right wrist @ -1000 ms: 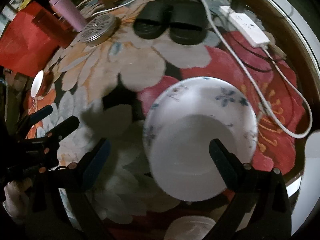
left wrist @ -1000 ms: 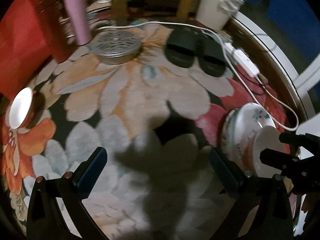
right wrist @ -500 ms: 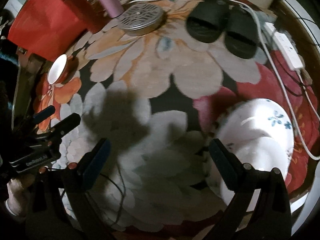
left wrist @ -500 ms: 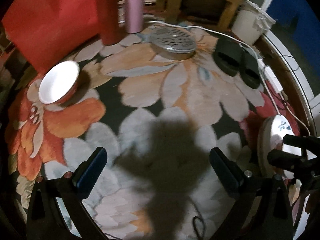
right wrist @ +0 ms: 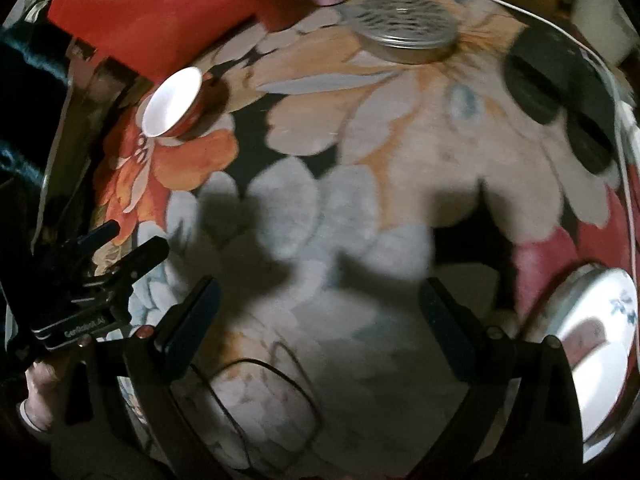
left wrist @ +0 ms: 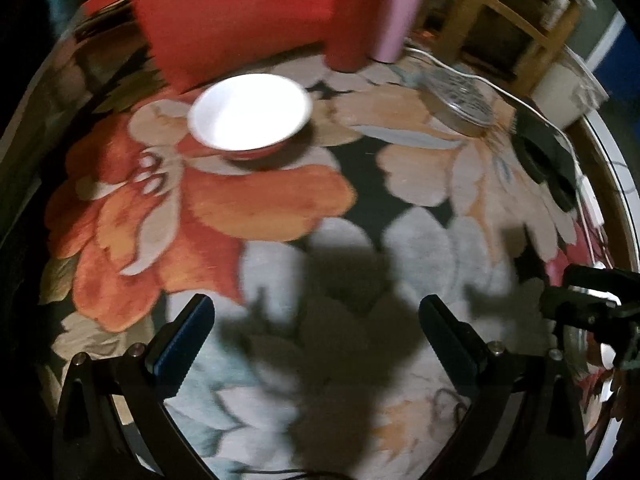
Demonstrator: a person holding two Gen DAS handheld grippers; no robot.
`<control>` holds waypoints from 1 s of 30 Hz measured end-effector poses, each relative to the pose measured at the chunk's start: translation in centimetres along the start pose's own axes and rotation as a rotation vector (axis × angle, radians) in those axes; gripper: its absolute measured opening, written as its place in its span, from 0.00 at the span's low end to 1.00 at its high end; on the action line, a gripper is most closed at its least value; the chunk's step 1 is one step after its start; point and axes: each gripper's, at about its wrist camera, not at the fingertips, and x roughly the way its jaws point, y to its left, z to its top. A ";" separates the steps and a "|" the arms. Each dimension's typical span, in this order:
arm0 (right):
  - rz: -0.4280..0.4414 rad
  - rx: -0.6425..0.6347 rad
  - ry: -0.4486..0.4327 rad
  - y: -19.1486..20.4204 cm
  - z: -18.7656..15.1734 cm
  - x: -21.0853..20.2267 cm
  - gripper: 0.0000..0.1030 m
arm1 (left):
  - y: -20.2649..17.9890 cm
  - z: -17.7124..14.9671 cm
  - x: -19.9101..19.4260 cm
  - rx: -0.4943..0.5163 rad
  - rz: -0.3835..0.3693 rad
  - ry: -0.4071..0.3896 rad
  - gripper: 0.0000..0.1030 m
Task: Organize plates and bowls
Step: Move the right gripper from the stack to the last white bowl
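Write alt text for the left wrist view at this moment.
The open left gripper, holding nothing, points across a floral rug toward a white-lined red bowl ahead. A red cushion stands behind the bowl; the right gripper shows at the right edge.

A flowered rug carries a white bowl, a perforated metal lid, black slippers, a pink cup, a white cable and stacked plates

Bowl on rug, far left; plates right; slippers behind.
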 end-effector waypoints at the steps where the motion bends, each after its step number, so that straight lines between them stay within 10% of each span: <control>1: 0.007 -0.008 0.005 0.7 0.5 0.5 0.97 | 0.8 0.0 0.0 -0.013 0.006 0.001 0.99; 16: 0.070 -0.025 0.052 8.9 6.1 6.3 0.97 | 11.6 -0.1 -0.5 -0.185 0.066 -0.003 0.99; 30: 0.185 0.277 0.038 11.5 12.3 11.6 0.81 | 16.7 -0.5 -1.5 -0.286 0.075 -0.022 0.99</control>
